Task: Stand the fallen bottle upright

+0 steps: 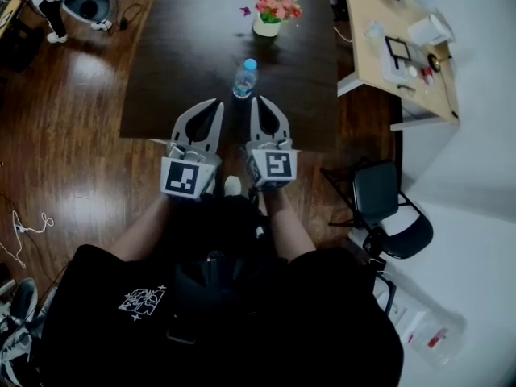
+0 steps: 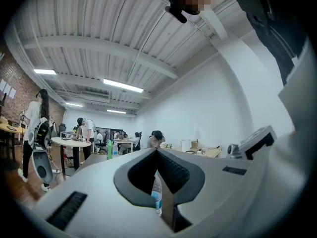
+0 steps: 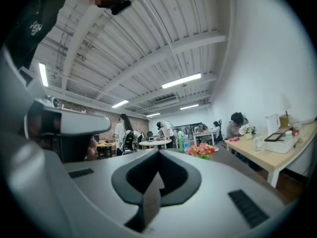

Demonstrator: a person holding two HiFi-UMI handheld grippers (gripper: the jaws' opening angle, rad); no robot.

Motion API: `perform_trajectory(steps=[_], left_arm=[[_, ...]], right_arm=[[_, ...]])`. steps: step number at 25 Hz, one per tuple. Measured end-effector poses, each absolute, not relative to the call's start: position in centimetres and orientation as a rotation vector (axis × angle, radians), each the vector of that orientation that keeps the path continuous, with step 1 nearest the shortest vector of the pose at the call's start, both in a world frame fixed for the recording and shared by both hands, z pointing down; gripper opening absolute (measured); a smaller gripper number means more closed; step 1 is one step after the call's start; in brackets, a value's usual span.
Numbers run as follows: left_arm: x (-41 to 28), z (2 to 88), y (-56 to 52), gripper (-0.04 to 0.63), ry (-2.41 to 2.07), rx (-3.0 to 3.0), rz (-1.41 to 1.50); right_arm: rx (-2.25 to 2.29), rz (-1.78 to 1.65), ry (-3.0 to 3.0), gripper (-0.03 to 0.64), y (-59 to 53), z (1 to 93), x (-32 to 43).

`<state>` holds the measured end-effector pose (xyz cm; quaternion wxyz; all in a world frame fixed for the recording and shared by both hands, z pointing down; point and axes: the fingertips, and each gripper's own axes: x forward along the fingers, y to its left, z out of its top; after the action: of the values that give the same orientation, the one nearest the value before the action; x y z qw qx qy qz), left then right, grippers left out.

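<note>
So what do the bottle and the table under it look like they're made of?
Bottle: probably clear plastic, see-through body with a blue cap. Table: dark wood or wood-look laminate, smooth satin finish with faint sheen; grain can't be made out.

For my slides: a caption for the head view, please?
Bottle upright on the dark table near a flower pot; left gripper and right gripper shut, empty, nearby.

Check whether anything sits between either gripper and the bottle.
Nothing visible does. The bottle stands on the table just ahead of the left gripper and right gripper; the flower pot is beyond it.
</note>
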<state>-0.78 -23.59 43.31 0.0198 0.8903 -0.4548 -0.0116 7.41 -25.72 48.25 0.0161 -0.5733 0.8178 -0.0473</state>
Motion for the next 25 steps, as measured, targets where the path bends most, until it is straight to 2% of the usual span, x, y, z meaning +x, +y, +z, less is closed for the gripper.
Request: perform_trajectory(steps=[9, 18, 25], left_arm=[[0.8, 40.9, -22.8, -0.003, -1.414, 2.791, -0.091], [0.7, 39.7, -20.5, -0.003, -1.488, 2.769, -0.076], [-0.3, 39.0, -16.8, -0.003, -1.533, 2.775, -0.094]], right_arm=[[-1.746, -0.078, 2.525, 0.014, -21.6, 43.1, 8.9], [-1.768, 0.027, 2.561, 0.014, -19.3, 41.0, 11.1], [-1.743, -0.035, 2.551, 0.014, -16.1, 41.1, 10.7]])
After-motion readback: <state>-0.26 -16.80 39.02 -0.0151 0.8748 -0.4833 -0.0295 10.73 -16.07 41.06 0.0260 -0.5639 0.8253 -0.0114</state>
